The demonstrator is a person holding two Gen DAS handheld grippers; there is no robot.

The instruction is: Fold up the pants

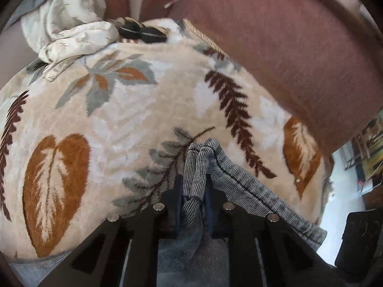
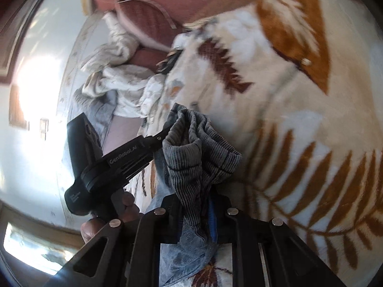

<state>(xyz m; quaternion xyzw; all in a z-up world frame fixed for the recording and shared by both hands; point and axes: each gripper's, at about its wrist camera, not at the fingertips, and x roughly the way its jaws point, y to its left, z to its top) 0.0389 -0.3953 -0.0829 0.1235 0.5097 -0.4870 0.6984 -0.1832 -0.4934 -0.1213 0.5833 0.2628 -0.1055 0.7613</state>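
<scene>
Leaf-print blanket (image 1: 134, 110) covers the bed; my left gripper (image 1: 194, 186) pinches the grey pants (image 1: 205, 165) hem just above it. Right view: my right gripper (image 2: 196, 198) clamps bunched pants (image 2: 191, 148), the left gripper (image 2: 165, 131) gripping alongside.

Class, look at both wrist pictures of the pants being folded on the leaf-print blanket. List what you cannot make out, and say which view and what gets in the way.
- Left wrist view: most of the pants run off the bottom edge behind the left gripper.
- Right wrist view: the pants hang bunched from the right gripper, so their fold is unreadable.
- Right wrist view: the blanket pattern is motion-blurred.
- Left wrist view: the dark object by the cream cloth is too blurred to name.
</scene>
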